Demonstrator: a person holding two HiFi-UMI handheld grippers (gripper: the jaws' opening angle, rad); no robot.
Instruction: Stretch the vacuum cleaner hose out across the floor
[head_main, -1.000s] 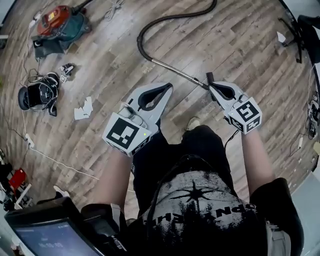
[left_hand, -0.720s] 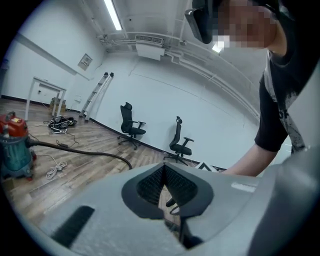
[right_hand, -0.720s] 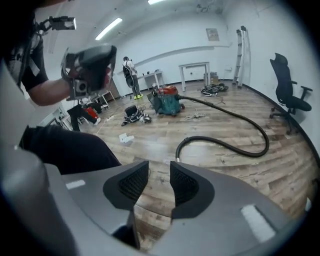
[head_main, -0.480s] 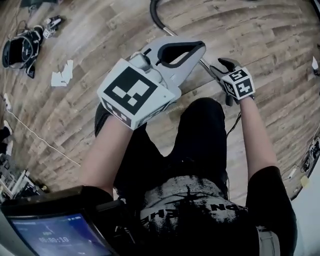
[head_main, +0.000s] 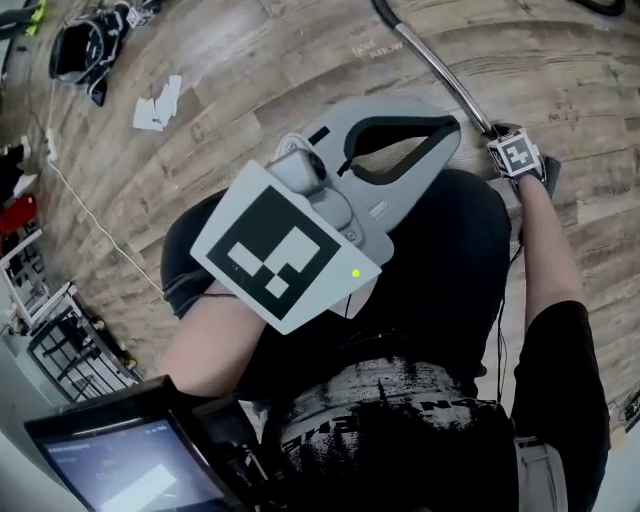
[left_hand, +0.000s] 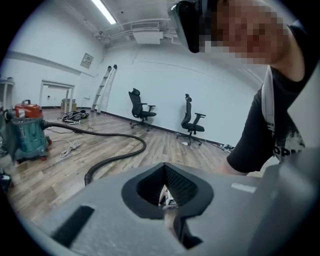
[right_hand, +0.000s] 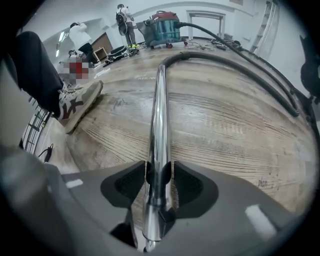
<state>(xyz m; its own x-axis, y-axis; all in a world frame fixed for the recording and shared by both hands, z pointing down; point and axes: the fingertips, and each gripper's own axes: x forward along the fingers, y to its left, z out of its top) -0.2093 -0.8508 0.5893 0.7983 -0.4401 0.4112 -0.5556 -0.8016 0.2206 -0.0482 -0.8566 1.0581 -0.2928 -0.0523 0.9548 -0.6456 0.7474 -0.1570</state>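
Note:
The chrome tube (right_hand: 159, 125) lies on the wood floor and joins the black hose (right_hand: 240, 62), which curves back to the teal and red vacuum cleaner (right_hand: 162, 24). My right gripper (right_hand: 159, 177) is down at the floor and straddles the tube's near end. Its jaws have just been opening and stand open, with the tube between the pads. From the head view, the right gripper (head_main: 497, 135) sits at the tube (head_main: 440, 70) beside my knee. My left gripper (head_main: 455, 125) hangs shut and empty above my lap. The hose (left_hand: 117, 157) and the vacuum cleaner (left_hand: 25, 130) also show in the left gripper view.
My shoe (right_hand: 75, 102) stands left of the tube. Paper scraps (head_main: 158, 103), black gear (head_main: 85, 45), a white cable (head_main: 90, 215) and a wire rack (head_main: 70, 345) lie to the left. Two office chairs (left_hand: 140, 107) and a ladder (left_hand: 104, 87) stand by the far wall. A person (right_hand: 80, 37) is in the background.
Both grippers have dropped as I crouch. The right one went down to the tube on the floor, and its jaws went from shut to open. The left gripper now fills much of the head view.

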